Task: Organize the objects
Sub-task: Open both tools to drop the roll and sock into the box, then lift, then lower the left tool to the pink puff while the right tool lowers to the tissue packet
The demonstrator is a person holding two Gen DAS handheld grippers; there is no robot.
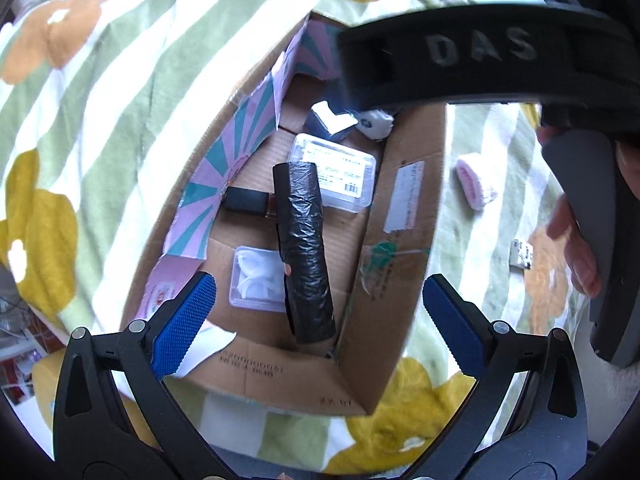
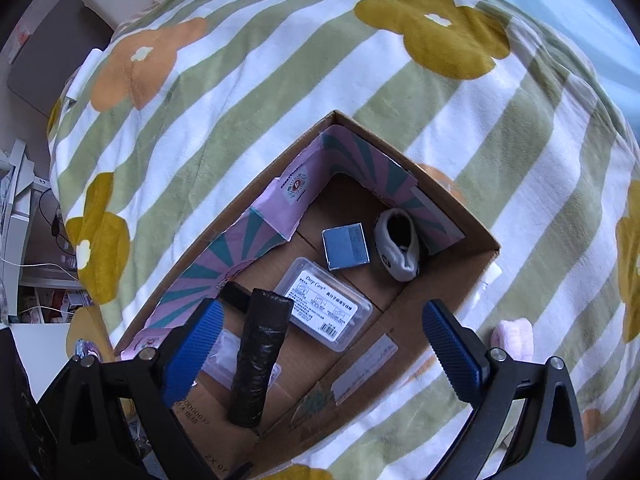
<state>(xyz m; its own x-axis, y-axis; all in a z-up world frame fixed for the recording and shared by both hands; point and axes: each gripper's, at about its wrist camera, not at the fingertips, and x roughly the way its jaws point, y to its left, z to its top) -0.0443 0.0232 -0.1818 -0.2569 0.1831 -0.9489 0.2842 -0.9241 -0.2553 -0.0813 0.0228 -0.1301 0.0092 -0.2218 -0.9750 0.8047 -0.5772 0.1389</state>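
Black roll [image 2: 259, 360], perhaps grey-blue box [image 2: 346, 246]

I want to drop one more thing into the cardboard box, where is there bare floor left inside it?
Bare cardboard shows at the far corner, between the pink-lined walls, the blue box and the white sock. The near half is crowded: the black roll lies over the labelled clear case and a smaller clear case.

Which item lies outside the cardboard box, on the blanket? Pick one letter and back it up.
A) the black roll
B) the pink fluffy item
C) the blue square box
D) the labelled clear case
B: the pink fluffy item rests on the striped blanket beyond the cardboard box wall, while the other three lie on the box floor.
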